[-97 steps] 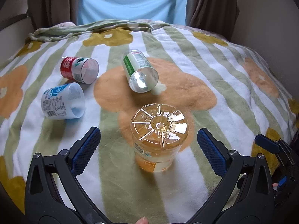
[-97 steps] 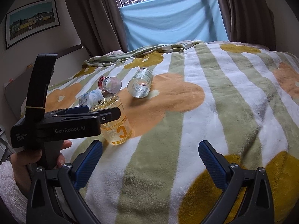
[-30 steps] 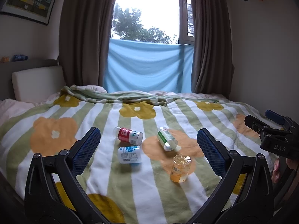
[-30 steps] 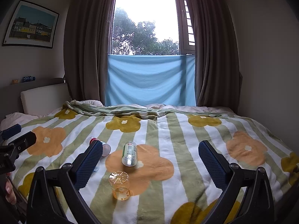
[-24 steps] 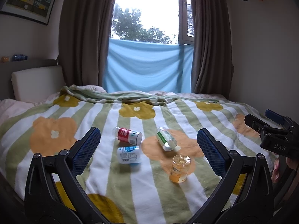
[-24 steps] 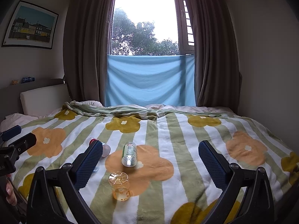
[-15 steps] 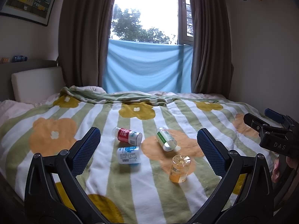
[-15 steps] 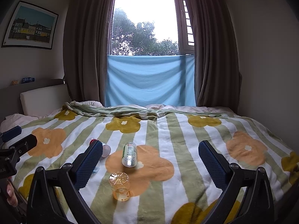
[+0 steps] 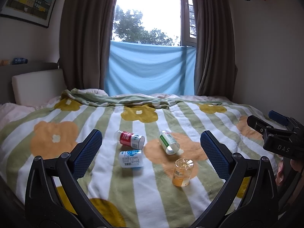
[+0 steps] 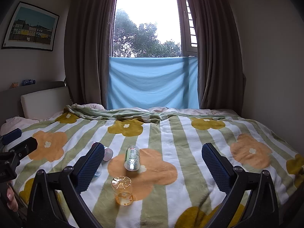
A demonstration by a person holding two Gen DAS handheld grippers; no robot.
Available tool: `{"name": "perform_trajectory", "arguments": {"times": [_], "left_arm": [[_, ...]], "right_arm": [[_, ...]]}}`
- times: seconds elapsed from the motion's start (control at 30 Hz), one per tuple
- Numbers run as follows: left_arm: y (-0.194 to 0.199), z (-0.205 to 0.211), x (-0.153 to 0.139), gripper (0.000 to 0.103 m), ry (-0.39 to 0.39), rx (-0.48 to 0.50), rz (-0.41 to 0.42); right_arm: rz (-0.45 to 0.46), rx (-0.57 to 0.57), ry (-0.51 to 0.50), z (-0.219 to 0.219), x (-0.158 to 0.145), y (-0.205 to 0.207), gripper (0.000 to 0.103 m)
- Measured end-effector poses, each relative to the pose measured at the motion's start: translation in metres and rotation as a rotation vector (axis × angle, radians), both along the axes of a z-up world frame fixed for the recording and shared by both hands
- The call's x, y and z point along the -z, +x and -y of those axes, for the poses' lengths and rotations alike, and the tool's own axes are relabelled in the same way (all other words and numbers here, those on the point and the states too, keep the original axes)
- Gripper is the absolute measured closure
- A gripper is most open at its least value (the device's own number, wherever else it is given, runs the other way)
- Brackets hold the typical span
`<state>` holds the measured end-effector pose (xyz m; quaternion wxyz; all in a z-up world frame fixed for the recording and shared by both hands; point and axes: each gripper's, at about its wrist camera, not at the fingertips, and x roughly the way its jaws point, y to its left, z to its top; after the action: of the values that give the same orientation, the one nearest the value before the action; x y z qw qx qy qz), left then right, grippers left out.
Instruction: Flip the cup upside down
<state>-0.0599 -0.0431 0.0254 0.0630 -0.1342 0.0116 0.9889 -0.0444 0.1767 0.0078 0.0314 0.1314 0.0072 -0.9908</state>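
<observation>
An orange see-through cup stands upside down on the flowered blanket, base up; it also shows in the right wrist view. Three more cups lie on their sides: a green-labelled one, a red-labelled one and a blue-labelled one. My left gripper is open and empty, held well back from the cups. My right gripper is open and empty, also held back.
The bed fills the room up to a window with a blue cloth and brown curtains. A white headboard cushion is at the left. The right gripper's body shows at the left view's right edge.
Since 3.2 s ago both grippers have pulled far back from the upside-down orange cup. Over the last second almost nothing has moved.
</observation>
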Motion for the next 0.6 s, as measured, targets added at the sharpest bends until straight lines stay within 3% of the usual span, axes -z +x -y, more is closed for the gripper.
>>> {"name": "perform_trajectory", "arguments": {"times": [0.6], "left_arm": [[0.0027,0.0034,-0.0004,0.0,-0.017,-0.031,-0.023]], "right_arm": [[0.007,-0.001,-0.002,0.0047,-0.0004,-0.0008,0.001]]}}
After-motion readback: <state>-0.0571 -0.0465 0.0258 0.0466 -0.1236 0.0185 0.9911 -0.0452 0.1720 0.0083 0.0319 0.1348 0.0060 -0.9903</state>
